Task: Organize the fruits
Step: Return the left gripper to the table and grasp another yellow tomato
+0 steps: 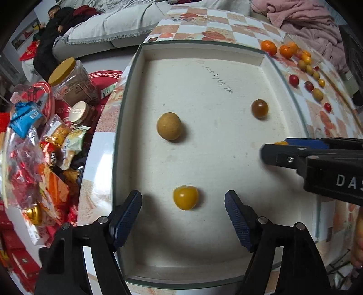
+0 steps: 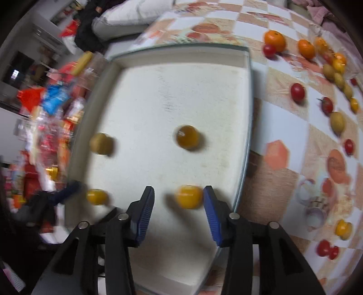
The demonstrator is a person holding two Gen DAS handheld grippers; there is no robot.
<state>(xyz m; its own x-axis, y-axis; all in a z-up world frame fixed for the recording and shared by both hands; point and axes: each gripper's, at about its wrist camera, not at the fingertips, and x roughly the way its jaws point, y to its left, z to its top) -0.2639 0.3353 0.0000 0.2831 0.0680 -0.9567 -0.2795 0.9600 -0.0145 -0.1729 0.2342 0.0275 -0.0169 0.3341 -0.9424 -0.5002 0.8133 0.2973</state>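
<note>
A white tray (image 1: 226, 74) lies on the checked tablecloth; it also shows in the right wrist view (image 2: 181, 54). In it lie a tan round fruit (image 1: 169, 126), a dark amber tomato (image 1: 259, 108) and a yellow tomato (image 1: 185, 197). My left gripper (image 1: 183, 208) is open, its pads either side of that yellow tomato. My right gripper (image 2: 179, 204) is open over the tray, with a second yellow tomato (image 2: 189, 196) between its pads, touching the right pad. The right gripper also shows in the left wrist view (image 1: 272, 149).
Loose fruit lies on the cloth right of the tray: oranges (image 2: 275, 40), red tomatoes (image 2: 297, 91), olive-green fruits (image 2: 337, 122), yellow tomatoes (image 2: 343, 228). Snack packets (image 1: 34, 140) and jars (image 1: 70, 81) crowd the left side. A pink blanket (image 1: 306, 20) lies at the back right.
</note>
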